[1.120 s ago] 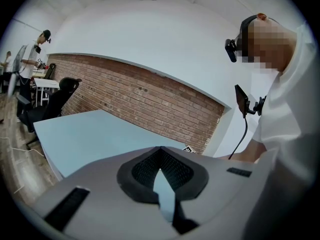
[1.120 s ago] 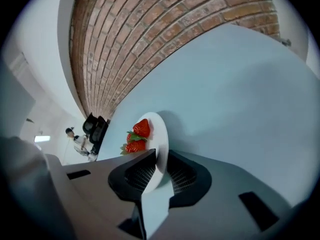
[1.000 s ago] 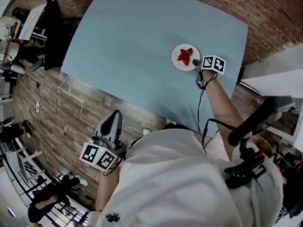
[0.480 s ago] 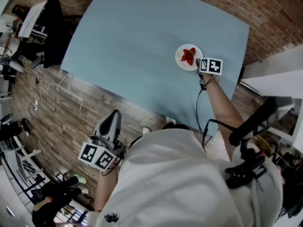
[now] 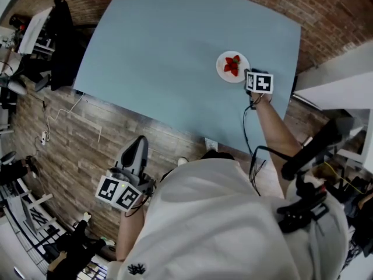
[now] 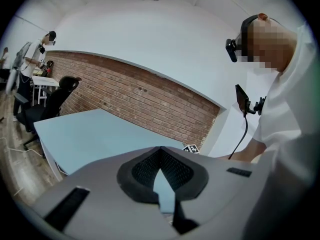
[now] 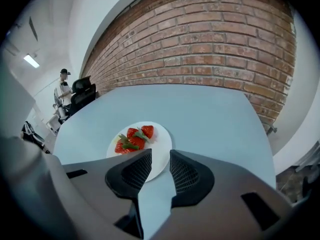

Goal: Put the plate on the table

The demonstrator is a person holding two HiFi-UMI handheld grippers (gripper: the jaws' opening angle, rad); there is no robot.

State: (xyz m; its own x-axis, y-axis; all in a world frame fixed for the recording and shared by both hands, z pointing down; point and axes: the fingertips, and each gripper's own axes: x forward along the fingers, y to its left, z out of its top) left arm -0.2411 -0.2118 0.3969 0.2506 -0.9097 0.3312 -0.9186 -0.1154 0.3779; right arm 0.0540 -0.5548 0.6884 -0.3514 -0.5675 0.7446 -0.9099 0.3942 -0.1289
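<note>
Now the plate (image 7: 159, 151) with strawberries (image 7: 132, 139) lay on the blue surface (image 5: 163, 51), so the job looked done. The right tongs (image 7: 160, 156) had just opened wide, empty, lifted off its edge since a second before. Next they should pull away. The left tongs (image 6: 160, 156) were shut, empty.

Light-blue table (image 5: 163, 51); white plate (image 5: 223, 70) with strawberries (image 5: 233, 64) near right edge.
</note>
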